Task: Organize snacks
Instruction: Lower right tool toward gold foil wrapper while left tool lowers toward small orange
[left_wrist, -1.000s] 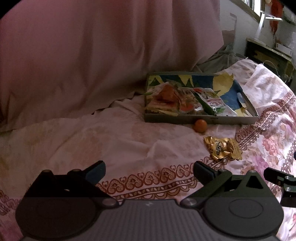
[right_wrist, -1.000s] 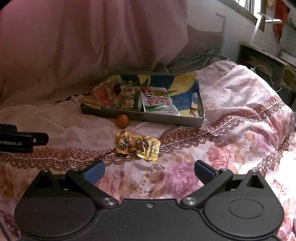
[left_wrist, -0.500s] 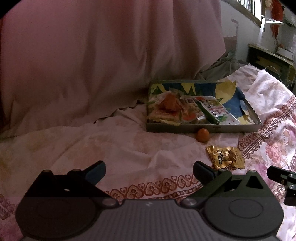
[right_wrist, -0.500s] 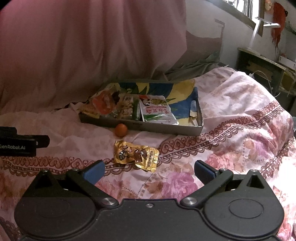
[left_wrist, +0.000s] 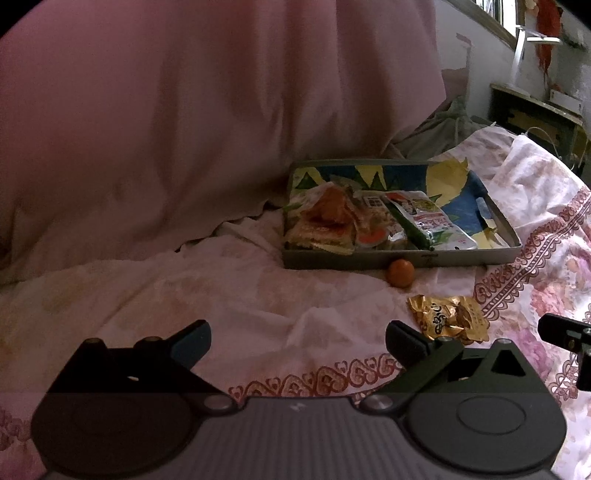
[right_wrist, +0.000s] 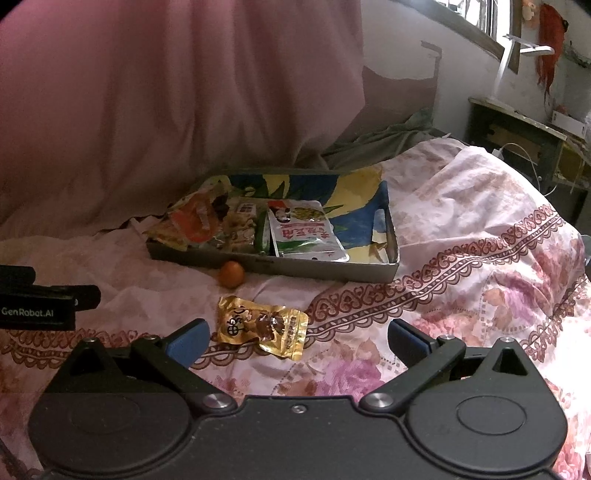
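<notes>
Floral bedspread (right_wrist: 480, 266) under both my tools; right hand-held gripper (right_wrist: 297, 338) wide and empty, gold snack packet (right_wrist: 264, 326) just ahead, tray (right_wrist: 332, 267) beyond; left hand-held gripper (left_wrist: 297, 338) wide too; pickup step, I judge; next, advance and close on it.

One tray (right_wrist: 332, 268), one orange ball (right_wrist: 231, 274), one gold packet (right_wrist: 262, 326)

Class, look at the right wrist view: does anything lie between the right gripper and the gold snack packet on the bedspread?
Nothing visible does. The right gripper is open, and the gold snack packet lies flat on the bedspread just ahead of its fingers, with only bare cloth between.
</notes>
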